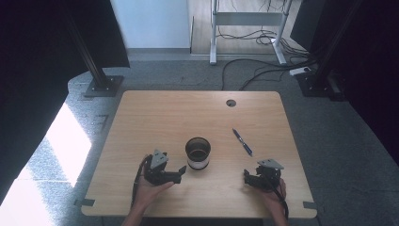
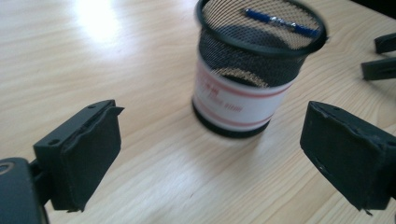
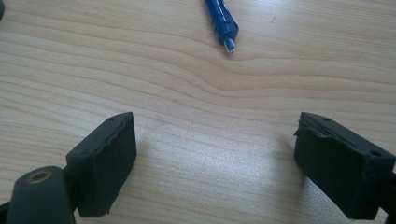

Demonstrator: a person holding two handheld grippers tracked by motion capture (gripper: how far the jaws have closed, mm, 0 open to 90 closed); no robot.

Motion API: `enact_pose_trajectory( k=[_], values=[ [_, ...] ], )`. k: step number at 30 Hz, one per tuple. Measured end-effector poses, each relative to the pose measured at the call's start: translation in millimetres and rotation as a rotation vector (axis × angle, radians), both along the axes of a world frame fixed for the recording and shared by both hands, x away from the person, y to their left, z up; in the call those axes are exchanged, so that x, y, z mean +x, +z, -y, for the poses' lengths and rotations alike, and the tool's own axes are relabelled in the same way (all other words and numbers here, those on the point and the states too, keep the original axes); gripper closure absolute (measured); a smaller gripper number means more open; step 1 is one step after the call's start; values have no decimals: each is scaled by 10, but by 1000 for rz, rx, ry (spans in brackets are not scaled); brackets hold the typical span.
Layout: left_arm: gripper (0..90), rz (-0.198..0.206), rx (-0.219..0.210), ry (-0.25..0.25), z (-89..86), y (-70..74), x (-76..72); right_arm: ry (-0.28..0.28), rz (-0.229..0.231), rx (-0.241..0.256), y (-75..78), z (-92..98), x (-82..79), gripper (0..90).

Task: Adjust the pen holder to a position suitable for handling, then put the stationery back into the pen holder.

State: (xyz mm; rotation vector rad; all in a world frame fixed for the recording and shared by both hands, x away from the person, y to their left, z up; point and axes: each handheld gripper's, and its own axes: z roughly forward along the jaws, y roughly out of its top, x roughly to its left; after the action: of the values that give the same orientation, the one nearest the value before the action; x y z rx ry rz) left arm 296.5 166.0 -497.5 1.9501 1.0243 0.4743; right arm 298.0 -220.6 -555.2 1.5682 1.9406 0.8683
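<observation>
- Lying flat on the table point(image 1: 155, 117): one blue pen point(image 1: 243, 141), right of centre, touching neither gripper.
- Pen, long axis: in the high view it runs on a diagonal, from the far end up and left to the near end down and right, toward the person's right side.
- Pen, near end: in the right gripper view the pen point(image 3: 222, 21) points its tip down the picture, toward the gap between the jaws; only this lower part of the pen is in that picture.
- Pen, seen from the left: in the left gripper view the pen point(image 2: 280, 21) shows through the mesh beyond the cup's rim, lying crosswise.
- Cup point(image 1: 198, 153): black mesh, white band around the lower part, standing upright near the table's middle, left of the pen and apart from it; in the left gripper view the cup point(image 2: 247, 70) stands ahead of the jaws.
- Left gripper point(image 1: 181, 171): held in the person's left hand point(image 1: 149, 189), just left of the cup, jaws spread wide, nothing between them.
- Right gripper point(image 1: 245, 175): held in the person's right hand point(image 1: 275, 195), near the table's front edge, just short of the pen's near end, jaws spread wide over bare wood, gripping nothing.
</observation>
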Motion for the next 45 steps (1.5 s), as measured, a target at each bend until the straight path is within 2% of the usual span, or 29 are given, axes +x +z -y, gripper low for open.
enact_pose_trajectory(
  k=[6, 11, 20, 22, 26, 29, 30, 33, 37, 39, 45],
  values=[
    [72, -28, -5, 51, -163, -101, -12, 0, 0, 0, 0, 0, 0, 125],
    [80, -31, 8, 60, -208, -141, -20, 0, 0, -1, 0, -1, 1, 125],
    [81, -30, -14, 72, -252, -138, -49, -6, 1, 4, 3, 7, 5, 130],
    [90, -35, -18, 81, -262, -152, -46, -16, 0, 21, 10, 8, 1, 142],
    [90, -47, -20, 76, -270, -167, -50, -22, 11, 50, 51, 26, -13, 178],
    [100, -49, -38, 77, -271, -163, -50, -21, 29, 69, 101, 31, -24, 203],
    [100, -58, -55, 63, -272, -144, -36, -19, 40, 73, 115, 32, -30, 206],
    [115, -57, -51, 51, -258, -131, -29, 2, 58, 143, 154, 22, -39, 214],
    [124, -61, -46, 51, -261, -140, -40, 11, 73, 138, 188, -21, -28, 224],
    [126, -57, -44, 54, -264, -150, -44, 10, 79, 152, 228, -40, 20, 235],
    [131, -59, -38, 47, -250, -158, -14, 10, 86, 123, 342, -94, 179, 245]
  ],
)
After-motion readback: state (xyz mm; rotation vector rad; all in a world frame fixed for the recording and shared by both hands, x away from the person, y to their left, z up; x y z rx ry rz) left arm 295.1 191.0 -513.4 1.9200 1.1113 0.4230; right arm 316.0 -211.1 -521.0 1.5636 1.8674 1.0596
